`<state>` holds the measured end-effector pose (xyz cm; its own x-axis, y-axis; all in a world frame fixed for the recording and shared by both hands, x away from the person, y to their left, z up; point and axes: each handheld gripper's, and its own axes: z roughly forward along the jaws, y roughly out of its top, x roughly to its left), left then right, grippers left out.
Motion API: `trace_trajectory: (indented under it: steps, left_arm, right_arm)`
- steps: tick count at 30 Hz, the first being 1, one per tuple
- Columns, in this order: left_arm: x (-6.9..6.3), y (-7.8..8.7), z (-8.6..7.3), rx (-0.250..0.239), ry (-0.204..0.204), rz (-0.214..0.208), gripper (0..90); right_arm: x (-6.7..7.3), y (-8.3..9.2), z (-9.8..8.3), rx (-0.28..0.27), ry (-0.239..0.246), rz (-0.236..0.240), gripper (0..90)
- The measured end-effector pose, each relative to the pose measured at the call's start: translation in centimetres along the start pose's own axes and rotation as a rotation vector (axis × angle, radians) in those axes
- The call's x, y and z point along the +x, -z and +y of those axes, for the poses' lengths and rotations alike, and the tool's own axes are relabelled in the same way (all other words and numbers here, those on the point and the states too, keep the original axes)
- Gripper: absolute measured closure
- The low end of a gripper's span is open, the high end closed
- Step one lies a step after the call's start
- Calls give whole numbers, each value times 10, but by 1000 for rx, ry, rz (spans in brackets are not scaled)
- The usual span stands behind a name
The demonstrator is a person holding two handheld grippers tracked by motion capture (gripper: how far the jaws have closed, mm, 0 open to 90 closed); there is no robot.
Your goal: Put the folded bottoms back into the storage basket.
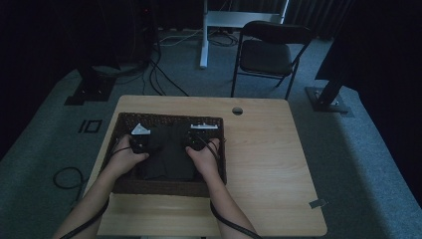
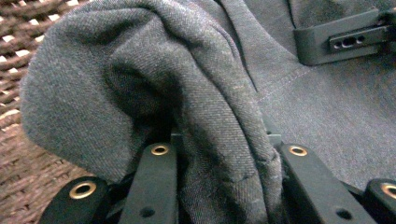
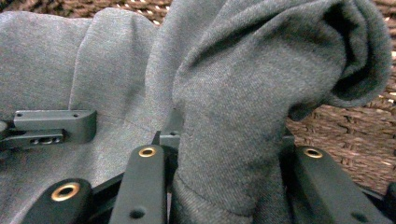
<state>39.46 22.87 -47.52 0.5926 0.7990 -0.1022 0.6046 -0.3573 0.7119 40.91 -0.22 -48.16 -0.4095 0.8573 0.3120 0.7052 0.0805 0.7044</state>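
Observation:
A dark grey cloth (image 1: 169, 152) lies in a brown woven basket (image 1: 169, 186) on the wooden table. My left gripper (image 1: 141, 138) is at the cloth's left side and is shut on a bunched fold of the cloth (image 2: 219, 140). At the cloth's right side my right gripper (image 1: 199, 135) is shut on another raised fold of the cloth (image 3: 233, 140). In the left gripper view, the right gripper's jaw shows at the top right; in the right gripper view, the left gripper's jaw shows at the left.
The wooden table (image 1: 268, 164) has a round cable hole (image 1: 237, 110) near its far edge and a tape scrap (image 1: 318, 203) at the right front. A black folding chair (image 1: 266, 52) stands beyond the table. Cables run over the carpet.

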Motion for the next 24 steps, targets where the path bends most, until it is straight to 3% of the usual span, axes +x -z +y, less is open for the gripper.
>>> trace_trajectory:
  steps: [4, 9, 16, 20, 24]
  left_arm:
    - [0, -3, -1, 0, 3, 1, 703]
    - [-2, -11, -4, 24, -12, 8, 697]
    - [-7, -15, -5, 24, -26, 22, 682]
    - [-7, -17, -7, 19, 2, 51, 566]
    - [-7, -18, -8, 21, -17, 70, 413]
  right_arm:
    - [-1, -2, -1, 9, 6, -7, 604]
    - [-3, -10, -6, 47, 36, -47, 579]
    - [-5, -14, -8, 55, 62, -88, 544]
    - [-8, -16, -9, 55, 77, -101, 445]
    - [-10, -16, -9, 48, 92, -114, 342]
